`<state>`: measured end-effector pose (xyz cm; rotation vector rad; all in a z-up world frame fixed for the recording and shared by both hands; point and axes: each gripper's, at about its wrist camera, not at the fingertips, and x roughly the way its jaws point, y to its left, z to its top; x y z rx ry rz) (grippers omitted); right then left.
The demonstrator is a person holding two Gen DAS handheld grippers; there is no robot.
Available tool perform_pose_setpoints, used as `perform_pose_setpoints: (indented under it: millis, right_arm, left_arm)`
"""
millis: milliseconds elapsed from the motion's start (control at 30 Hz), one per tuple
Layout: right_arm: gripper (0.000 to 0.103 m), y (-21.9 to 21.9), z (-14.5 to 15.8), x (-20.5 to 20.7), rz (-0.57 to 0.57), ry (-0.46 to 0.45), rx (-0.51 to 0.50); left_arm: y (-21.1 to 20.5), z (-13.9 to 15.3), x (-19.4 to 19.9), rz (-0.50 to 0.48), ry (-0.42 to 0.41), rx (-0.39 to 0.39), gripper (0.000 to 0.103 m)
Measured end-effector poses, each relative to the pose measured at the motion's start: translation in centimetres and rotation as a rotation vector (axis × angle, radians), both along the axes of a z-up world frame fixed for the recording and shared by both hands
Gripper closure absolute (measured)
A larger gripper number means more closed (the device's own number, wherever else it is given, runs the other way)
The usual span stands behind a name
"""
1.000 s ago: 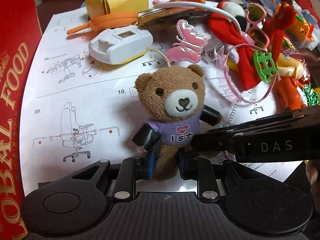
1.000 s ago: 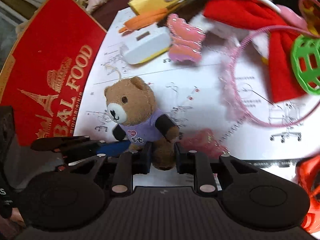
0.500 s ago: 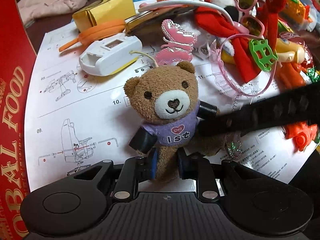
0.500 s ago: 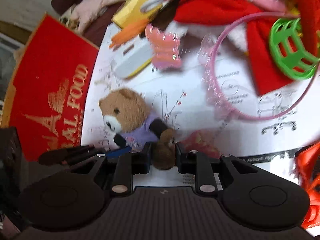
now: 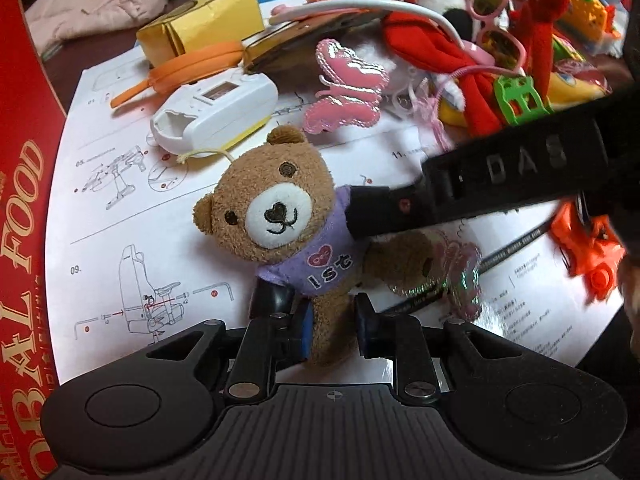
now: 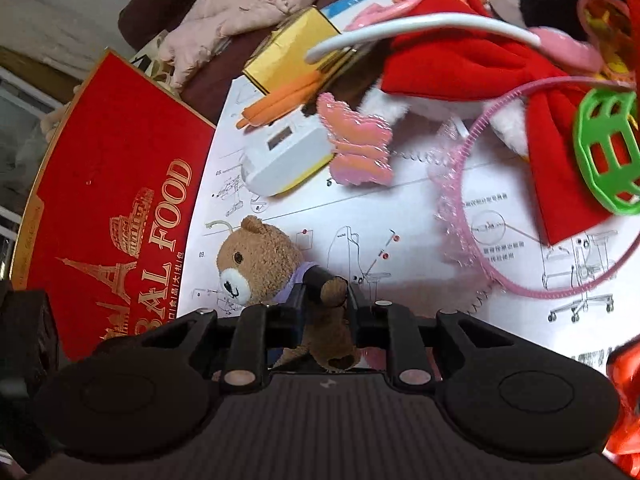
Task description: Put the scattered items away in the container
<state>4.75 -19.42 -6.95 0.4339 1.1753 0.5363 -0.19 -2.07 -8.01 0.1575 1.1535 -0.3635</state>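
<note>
Pickup step: teddy bear leg clamped in left gripper jaws, arm in right gripper jaws. Next: lift, carry into red box at desk's left edge.

The left wrist camera looks forward along its gripper's fingers, close over the white sheet of printed assembly diagrams, facing the toy clutter beyond. The right wrist camera looks leftward across the same sheet from similarly near. Both share the brown plush bear in a purple shirt and the red "FOOD" box.
</note>
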Motion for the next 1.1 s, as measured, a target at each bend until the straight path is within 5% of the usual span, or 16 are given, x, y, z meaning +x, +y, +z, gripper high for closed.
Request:
perform_pose_setpoints:
  millis: [100,467,600,767,933,1100]
  right_arm:
    - [0.079,-0.3,-0.1,0.1,-0.006,0.018,0.014]
    - [0.074,0.0,-0.6,1.4,-0.099,0.039,0.077]
    - [0.054,-0.2,-0.9,2.0,-0.176,0.068,0.123]
    - [0.075,0.8,-0.5,2.4,-0.142,0.019,0.08]
    - [0.074,1.0,-0.8,2.2,-0.143,0.034,0.086]
    - [0.077,1.0,-0.5,2.0,-0.135,0.027,0.071]
  left_arm:
    - [-0.2,0.0,0.3,0.01,-0.005,0.009,0.086]
    - [-0.4,0.0,0.4,-0.008,0.01,-0.007,0.087]
    - [-0.3,0.0,0.3,-0.012,0.014,-0.015,0.087]
    - [-0.3,0.1,0.3,-0.018,0.011,-0.014,0.087]
    - [-0.1,0.0,0.6,-0.004,0.026,-0.03,0.086]
    - [-0.2,0.1,0.9,0.013,0.042,-0.034,0.071]
